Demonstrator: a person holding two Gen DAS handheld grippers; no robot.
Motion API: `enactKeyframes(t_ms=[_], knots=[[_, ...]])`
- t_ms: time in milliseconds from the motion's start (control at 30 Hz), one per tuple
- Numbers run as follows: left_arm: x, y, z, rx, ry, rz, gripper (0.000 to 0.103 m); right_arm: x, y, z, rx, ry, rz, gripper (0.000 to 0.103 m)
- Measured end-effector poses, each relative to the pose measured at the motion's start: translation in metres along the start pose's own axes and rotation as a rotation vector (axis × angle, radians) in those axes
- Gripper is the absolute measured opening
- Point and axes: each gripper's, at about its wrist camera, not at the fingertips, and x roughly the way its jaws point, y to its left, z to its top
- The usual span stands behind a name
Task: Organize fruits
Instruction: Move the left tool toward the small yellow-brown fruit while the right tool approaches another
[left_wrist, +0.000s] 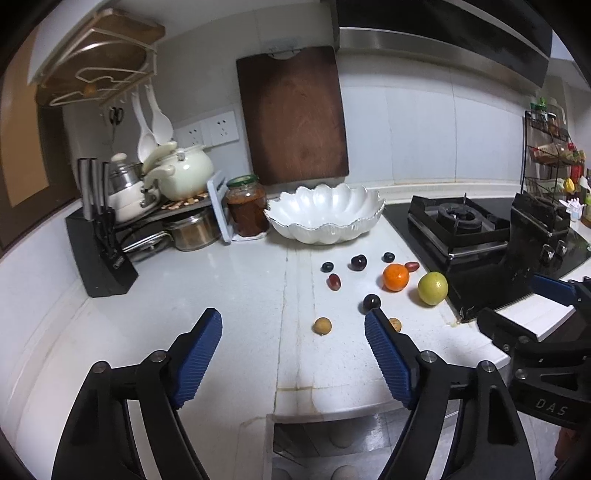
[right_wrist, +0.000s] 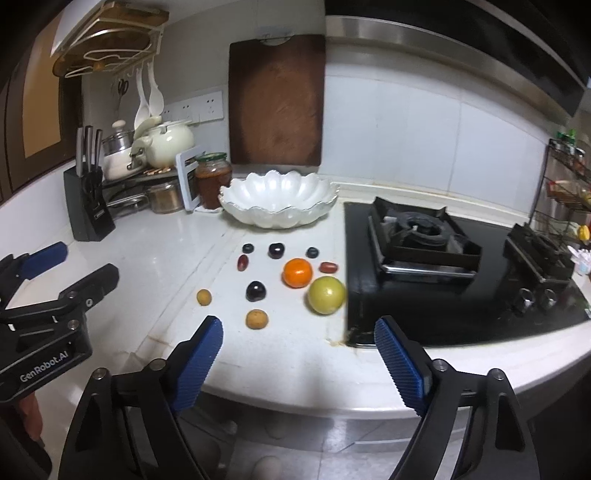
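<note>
a dark wooden cutting board (left_wrist: 293, 114) leans on the tiled wall. left of it: a glass jar (left_wrist: 246, 206), cream pots (left_wrist: 184, 173), a black knife block (left_wrist: 99, 254). at right, a black gas stove (right_wrist: 424, 236).

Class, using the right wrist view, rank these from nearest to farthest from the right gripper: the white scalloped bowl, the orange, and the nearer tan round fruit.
1. Tan round fruit, just ahead of the right gripper.
2. Orange, mid-counter.
3. White scalloped bowl, at the back.
</note>
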Motion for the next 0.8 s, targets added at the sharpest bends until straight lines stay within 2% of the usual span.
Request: enactKeyframes(t_ms=[467, 800], knots=[[0.082, 0.003, -0.01, 0.076, 0.129, -0.102, 0.064, 0.079, 0.025, -0.001, -0.033, 0.117, 0.085, 0.062], [0.129, -0.003, -0.022, 0.116, 0.194, -0.158, 0.057, 0.124, 0.03, -0.006, -0.022, 0.184, 0.117, 0.054]])
